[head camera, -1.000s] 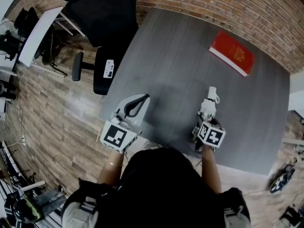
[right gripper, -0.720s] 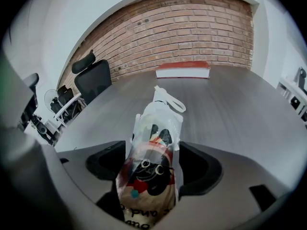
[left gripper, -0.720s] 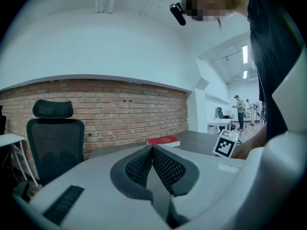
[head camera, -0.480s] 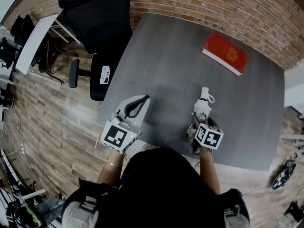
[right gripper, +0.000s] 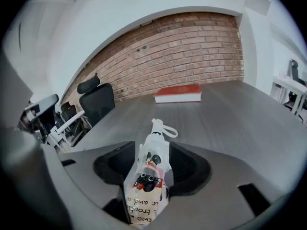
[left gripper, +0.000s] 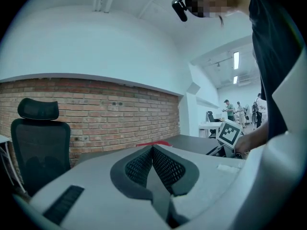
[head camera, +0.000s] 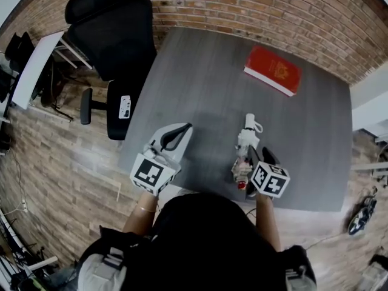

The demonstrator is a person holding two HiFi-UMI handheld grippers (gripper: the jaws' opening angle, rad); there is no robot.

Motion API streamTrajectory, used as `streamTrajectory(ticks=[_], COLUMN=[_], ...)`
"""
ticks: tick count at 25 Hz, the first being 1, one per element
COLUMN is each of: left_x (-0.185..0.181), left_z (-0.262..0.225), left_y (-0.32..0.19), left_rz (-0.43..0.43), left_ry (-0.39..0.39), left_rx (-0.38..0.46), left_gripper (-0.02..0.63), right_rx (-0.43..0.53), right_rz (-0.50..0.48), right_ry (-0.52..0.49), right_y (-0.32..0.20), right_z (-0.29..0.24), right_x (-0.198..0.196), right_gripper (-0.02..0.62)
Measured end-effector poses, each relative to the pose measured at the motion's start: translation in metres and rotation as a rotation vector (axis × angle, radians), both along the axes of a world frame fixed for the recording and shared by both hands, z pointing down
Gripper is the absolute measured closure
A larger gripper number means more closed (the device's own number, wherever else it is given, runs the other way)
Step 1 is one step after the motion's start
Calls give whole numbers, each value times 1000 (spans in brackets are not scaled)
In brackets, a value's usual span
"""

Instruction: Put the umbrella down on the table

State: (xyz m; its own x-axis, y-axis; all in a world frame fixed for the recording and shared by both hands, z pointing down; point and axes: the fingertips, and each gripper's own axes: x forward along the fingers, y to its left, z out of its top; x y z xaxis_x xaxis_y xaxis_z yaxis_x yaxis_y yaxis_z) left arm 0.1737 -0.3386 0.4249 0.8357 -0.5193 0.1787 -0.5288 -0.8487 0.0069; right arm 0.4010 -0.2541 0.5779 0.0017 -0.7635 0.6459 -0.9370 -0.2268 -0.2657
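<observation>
Lying flat on the surface [head camera: 200, 71]: the umbrella [head camera: 245, 147]. It sits close to the near edge, right of the middle, with its long axis running from the near edge toward the far one. It's a folded compact type in a clear plastic sleeve. The white cap with a small strap loop [head camera: 253, 125] is at the far end and the red end is at the near end. The right gripper view shows a cartoon print on the fabric, with dark round eyes on a red-orange patch, and lettering near the close end.

Right gripper [head camera: 260, 153] hangs over the umbrella's near end, nose pitched down. Its jaws are part-open and closing. The umbrella shows in the gap between them, but as far as I can tell it lies below on the surface and the pads aren't pressing on it. In the head view it sits just left of the jaws rather than in line with them.

Left gripper [head camera: 182, 129] is at the near left edge of the surface, roughly level. Its jaws are together, pads touching, with nothing between them.

A red book [head camera: 273, 70] lies toward the far right corner, well apart from the umbrella. A black office chair [head camera: 115, 35] stands off the left edge.
</observation>
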Motion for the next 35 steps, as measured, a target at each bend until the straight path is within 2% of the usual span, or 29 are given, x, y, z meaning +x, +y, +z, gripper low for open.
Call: streamTrajectory(ticks=[6, 10, 16, 20, 35], left_x=[11, 17, 23, 24, 12], left_z=[-4, -8, -11, -9, -3], left_y=[-1, -4, -5, -7, -13], left_rz=[37, 59, 83, 83, 53], left_ry=[11, 25, 36, 34, 20], left_rx=[8, 14, 9, 4, 0], left_gripper=[609, 609, 609, 609, 609], right_rx=[174, 248, 314, 345, 370], right_rz=[86, 124, 88, 80, 26], right_ry=[11, 25, 106, 109, 121], right_y=[5, 10, 6, 4, -10], right_z=[-39, -65, -104, -115, -125], right_x=[20, 28, 26, 24, 9], right_gripper=[498, 596, 600, 600, 598])
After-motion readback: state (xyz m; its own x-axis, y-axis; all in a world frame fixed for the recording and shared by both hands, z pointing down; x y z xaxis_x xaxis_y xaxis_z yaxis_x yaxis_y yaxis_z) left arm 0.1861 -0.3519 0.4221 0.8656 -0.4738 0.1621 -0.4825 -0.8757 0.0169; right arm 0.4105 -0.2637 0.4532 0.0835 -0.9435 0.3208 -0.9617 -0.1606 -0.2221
